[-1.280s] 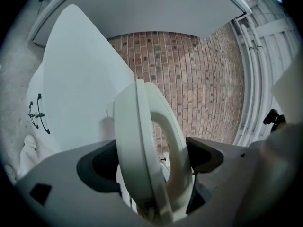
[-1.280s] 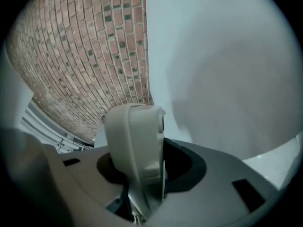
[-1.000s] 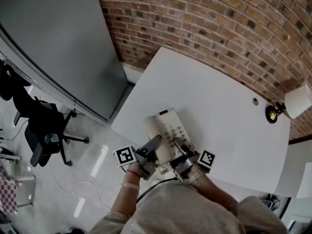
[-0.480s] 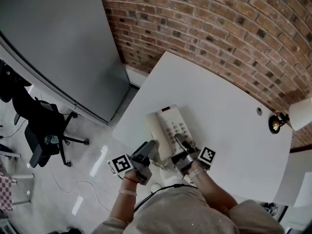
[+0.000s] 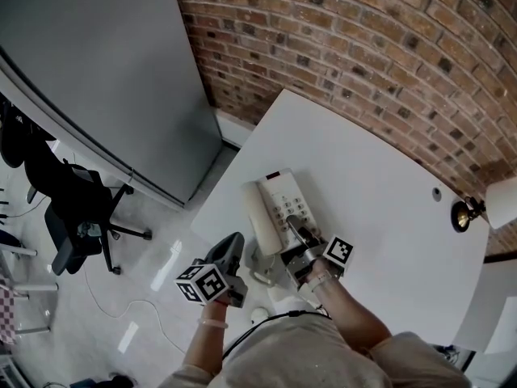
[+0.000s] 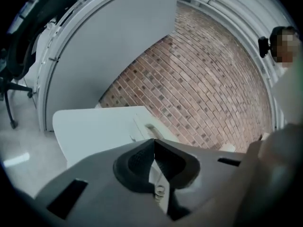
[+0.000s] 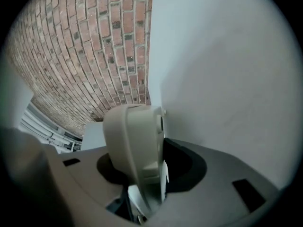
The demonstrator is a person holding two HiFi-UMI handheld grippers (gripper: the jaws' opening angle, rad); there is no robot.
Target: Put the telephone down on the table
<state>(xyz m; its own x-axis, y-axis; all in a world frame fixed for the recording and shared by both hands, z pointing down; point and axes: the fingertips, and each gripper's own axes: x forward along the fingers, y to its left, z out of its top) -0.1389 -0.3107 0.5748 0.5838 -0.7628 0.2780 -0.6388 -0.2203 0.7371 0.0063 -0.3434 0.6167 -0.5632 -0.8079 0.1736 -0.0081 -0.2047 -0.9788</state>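
Observation:
The cream telephone (image 5: 279, 210) lies flat near the left corner of the white table (image 5: 367, 176), handset along its left side. My right gripper (image 5: 300, 243) is shut on the telephone's near end; in the right gripper view the cream body (image 7: 132, 141) fills the gap between the dark jaws of the right gripper (image 7: 142, 167). My left gripper (image 5: 232, 253) hangs off the table's edge over the floor, left of the phone and apart from it. Its jaws are pressed together with nothing between them at the left gripper (image 6: 154, 144). Beyond them the telephone (image 6: 147, 129) shows on the table.
A brick wall (image 5: 363, 47) runs behind the table and a grey partition (image 5: 97, 71) stands to the left. A black office chair (image 5: 73, 217) stands on the floor below the table's left edge. A lamp (image 5: 467, 214) is on the wall at the right. A small hole (image 5: 436, 192) marks the tabletop.
My left gripper has drawn back from the telephone's left side, off the table edge, and its jaws have closed. The right gripper stays on the telephone's near end.

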